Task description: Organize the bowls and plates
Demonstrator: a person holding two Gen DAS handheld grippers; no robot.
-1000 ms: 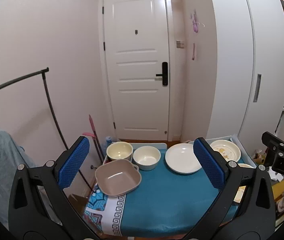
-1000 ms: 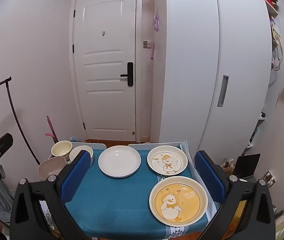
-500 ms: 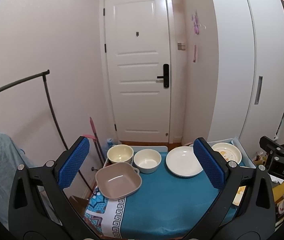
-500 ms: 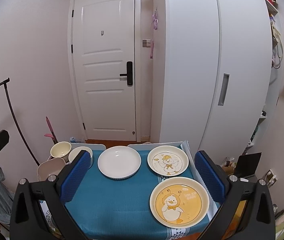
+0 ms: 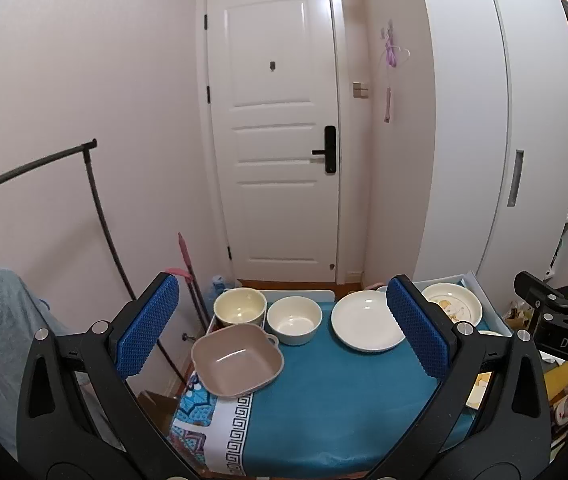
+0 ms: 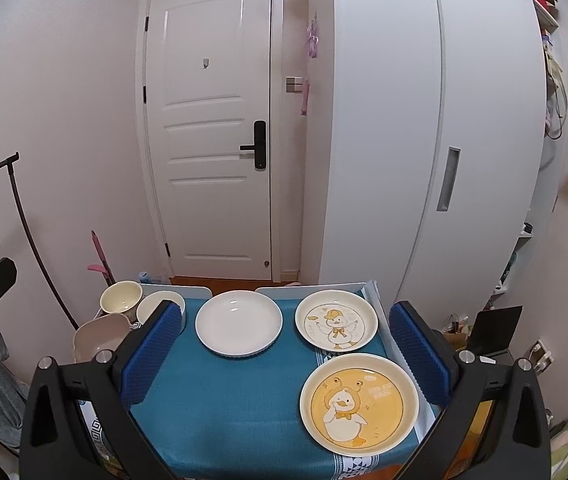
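Note:
On the teal-clothed table [image 5: 324,408] stand a square pink-brown bowl [image 5: 237,359], a cream bowl [image 5: 239,306], a white bowl [image 5: 294,319], a plain white plate [image 5: 367,326] [image 6: 239,323], a white duck plate [image 6: 336,325] [image 5: 452,306] and a yellow duck plate [image 6: 359,401]. My left gripper [image 5: 282,332] is open and empty, held above the near left of the table. My right gripper [image 6: 286,350] is open and empty, held above the near right.
A white door [image 6: 211,128] and a white wardrobe [image 6: 424,140] stand behind the table. A black clothes rail [image 5: 95,208] runs along the left wall. Clutter lies on the floor at the right [image 6: 488,332].
Both views have shifted slightly; the table sits a little lower and farther in frame. No dish has moved and both grippers stay open.

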